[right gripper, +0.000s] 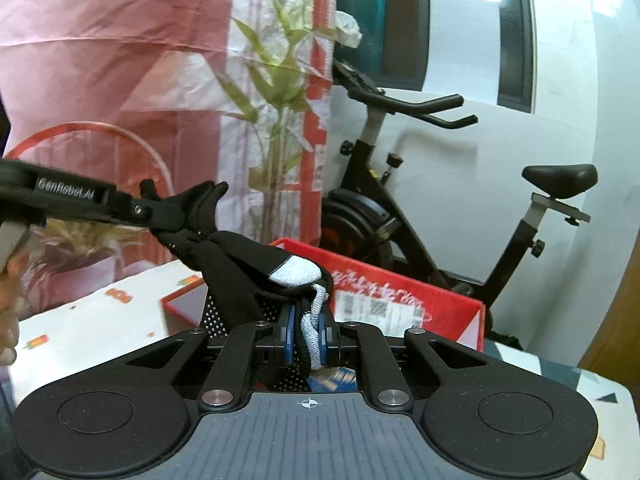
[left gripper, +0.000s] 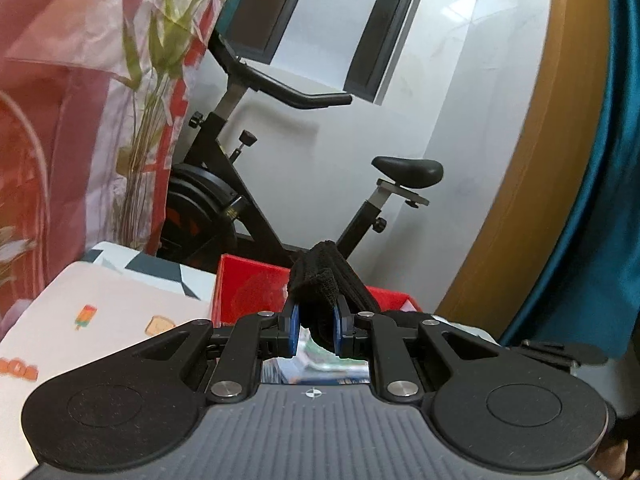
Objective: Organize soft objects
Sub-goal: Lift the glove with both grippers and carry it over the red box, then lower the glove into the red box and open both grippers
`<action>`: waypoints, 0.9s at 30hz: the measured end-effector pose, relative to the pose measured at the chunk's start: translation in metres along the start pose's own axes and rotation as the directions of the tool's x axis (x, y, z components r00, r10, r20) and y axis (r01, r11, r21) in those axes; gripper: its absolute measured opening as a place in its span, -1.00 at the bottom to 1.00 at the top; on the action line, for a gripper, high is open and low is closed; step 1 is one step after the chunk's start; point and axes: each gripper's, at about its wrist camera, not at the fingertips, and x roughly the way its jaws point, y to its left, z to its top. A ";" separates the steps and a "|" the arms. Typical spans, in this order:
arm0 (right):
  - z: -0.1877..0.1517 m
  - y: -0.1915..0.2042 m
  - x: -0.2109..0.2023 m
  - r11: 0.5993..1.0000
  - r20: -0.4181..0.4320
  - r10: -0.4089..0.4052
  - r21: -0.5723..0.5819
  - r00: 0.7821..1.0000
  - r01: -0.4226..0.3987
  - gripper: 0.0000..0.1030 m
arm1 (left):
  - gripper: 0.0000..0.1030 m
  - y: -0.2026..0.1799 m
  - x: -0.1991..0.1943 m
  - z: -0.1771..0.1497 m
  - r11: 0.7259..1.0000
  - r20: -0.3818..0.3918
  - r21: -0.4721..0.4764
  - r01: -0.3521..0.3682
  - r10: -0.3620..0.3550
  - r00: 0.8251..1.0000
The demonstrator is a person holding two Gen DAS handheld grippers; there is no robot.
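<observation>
A black glove with grey fingertip patches [right gripper: 256,268] hangs stretched between both grippers above the bed. My right gripper [right gripper: 307,332] is shut on its grey-and-black end. My left gripper [left gripper: 316,330] is shut on the other black end [left gripper: 320,276]; it also shows in the right wrist view [right gripper: 176,216], coming in from the left. A red open box [right gripper: 404,300] stands just behind the glove, and shows in the left wrist view [left gripper: 256,292] too.
A white bedsheet with small prints [left gripper: 120,312] lies at the lower left. A black exercise bike [right gripper: 400,208] stands behind the box. A pink curtain with bamboo print [right gripper: 160,60] hangs at the left. A wooden door frame [left gripper: 540,160] is at the right.
</observation>
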 end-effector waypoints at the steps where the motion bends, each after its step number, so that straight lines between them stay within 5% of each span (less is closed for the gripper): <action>1: 0.001 -0.003 0.006 1.000 -0.001 -0.002 -0.001 1.000 0.002 -0.79 | -0.66 0.002 0.008 0.005 1.000 -0.006 0.001 -0.006 0.006 1.000; 14: 0.008 -0.060 0.102 0.996 -0.134 -0.067 0.048 0.989 0.074 -0.79 | -0.65 0.023 0.117 0.014 0.999 -0.191 -0.037 -0.026 0.018 0.981; 27: -0.003 -0.076 0.146 0.991 -0.265 -0.097 0.061 0.959 0.117 -0.79 | -0.40 0.030 0.159 0.004 0.998 -0.299 0.035 -0.059 0.067 0.952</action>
